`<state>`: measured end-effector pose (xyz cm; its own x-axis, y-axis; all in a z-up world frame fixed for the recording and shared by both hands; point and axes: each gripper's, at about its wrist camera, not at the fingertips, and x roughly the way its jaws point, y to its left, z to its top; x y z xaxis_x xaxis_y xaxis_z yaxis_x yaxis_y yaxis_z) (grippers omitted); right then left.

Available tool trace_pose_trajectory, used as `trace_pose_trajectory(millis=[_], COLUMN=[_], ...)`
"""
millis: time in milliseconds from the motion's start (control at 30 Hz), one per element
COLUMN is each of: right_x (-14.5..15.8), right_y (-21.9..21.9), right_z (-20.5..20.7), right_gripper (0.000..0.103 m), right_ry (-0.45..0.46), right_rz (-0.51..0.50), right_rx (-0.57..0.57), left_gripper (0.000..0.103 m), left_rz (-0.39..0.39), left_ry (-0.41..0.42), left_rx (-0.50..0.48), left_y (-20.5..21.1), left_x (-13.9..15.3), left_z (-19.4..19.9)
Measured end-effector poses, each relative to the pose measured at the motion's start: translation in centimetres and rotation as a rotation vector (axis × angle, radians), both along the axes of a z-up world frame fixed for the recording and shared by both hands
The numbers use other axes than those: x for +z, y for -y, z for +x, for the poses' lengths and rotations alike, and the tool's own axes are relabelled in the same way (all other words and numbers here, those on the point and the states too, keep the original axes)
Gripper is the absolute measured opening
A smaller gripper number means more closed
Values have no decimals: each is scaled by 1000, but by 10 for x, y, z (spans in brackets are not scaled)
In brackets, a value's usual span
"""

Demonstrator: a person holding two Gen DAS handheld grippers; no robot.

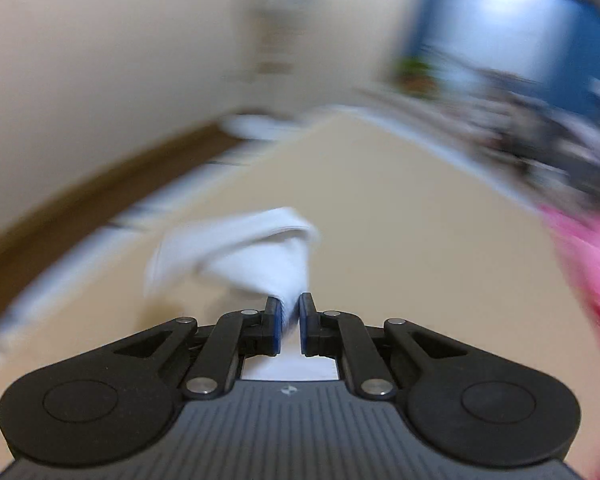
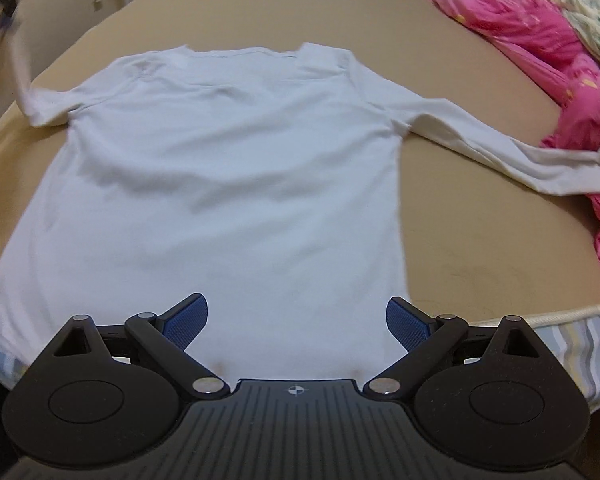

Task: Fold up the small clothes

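Shirt [image 2: 220, 168] lies spread flat on the tan bed [image 2: 480, 240], one sleeve reaching toward the pink bedding [image 2: 512, 20]. Your left tongs [image 1: 290, 316] are clamped on its other white sleeve [image 1: 256, 256]; your right tongs [image 2: 296, 328] gape wide above the hem.

No legible text or labels anywhere.

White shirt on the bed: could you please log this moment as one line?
left tongs: shut on sleeve, lifted | right tongs: open above hem | white shirt: flat on mattress
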<state>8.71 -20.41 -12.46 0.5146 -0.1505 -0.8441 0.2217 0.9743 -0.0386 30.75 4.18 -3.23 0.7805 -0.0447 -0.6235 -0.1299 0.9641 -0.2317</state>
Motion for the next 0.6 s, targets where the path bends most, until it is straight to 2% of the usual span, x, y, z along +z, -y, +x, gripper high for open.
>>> trace_pose_trajectory(millis=[33, 67, 100, 133, 233, 300, 400, 500, 600], right_x=[1, 2, 3, 4, 7, 7, 8, 16, 23], right_y=[5, 10, 15, 21, 38, 50, 71, 92, 106], right_z=[0, -1, -1, -2, -2, 2, 19, 48, 92], right_gripper=[96, 96, 96, 96, 96, 96, 96, 96, 96], right_ry=[8, 16, 21, 25, 47, 60, 92, 178, 279], right_rz=[3, 5, 7, 11, 27, 32, 90, 210, 322], right_rx=[-14, -26, -35, -44, -66, -87, -131, -170, -180], left_gripper=[20, 53, 93, 101, 99, 99, 99, 99, 99], left_rz=[21, 50, 75, 106, 242, 265, 249, 195, 155], left_ry=[10, -6, -39, -85, -200, -241, -240, -235, -246], left_rx=[-90, -174, -268, -356, -412, -368, -220, -91, -23], left_y=[31, 61, 83, 100, 104, 73, 9, -50, -84], left_x=[-7, -22, -42, -68, -122, -138, -133, -121, -114], left_z=[-17, -35, -50, -65, -93, -92, -76, -49, -18])
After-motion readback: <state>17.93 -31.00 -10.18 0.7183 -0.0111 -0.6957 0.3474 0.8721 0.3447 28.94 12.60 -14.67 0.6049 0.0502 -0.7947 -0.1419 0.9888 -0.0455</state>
